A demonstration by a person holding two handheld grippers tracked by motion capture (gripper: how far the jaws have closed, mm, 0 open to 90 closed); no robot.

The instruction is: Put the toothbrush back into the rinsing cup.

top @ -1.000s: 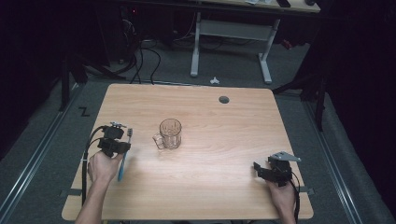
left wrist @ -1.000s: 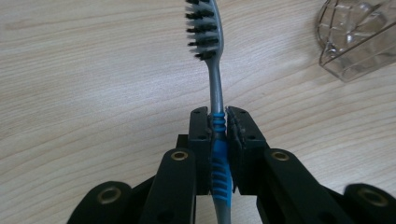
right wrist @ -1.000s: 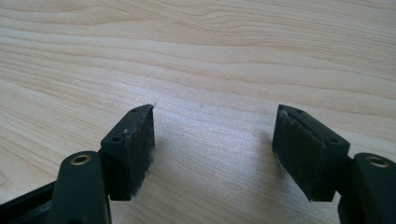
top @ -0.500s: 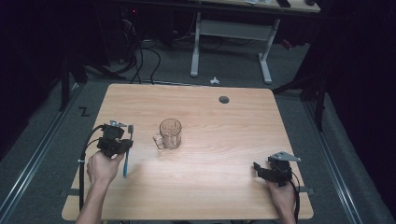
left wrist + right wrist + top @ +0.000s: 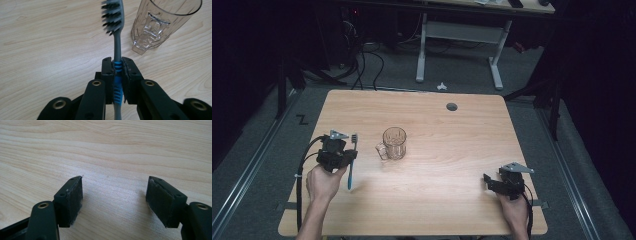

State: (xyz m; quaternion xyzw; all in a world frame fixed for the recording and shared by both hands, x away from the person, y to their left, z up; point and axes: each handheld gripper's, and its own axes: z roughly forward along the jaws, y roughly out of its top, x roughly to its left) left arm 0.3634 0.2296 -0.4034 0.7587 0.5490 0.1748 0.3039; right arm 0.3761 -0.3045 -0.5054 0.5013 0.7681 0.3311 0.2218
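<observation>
A grey toothbrush with a blue ribbed grip is clamped between the jaws of my left gripper, its dark bristles pointing away. From above, the left gripper sits at the table's left with the toothbrush running toward the person. A clear glass mug stands upright just right of it, apart from the brush, and the same mug is close behind the bristles. My right gripper rests near the front right edge. Its jaws stand open over bare wood.
The wooden table has a round cable hole at the back right. Behind it on the floor are another desk's white legs, dark cables and a small white object.
My left gripper has shifted a little toward the mug and risen slightly, carrying the toothbrush with it. The right gripper has stayed in place.
</observation>
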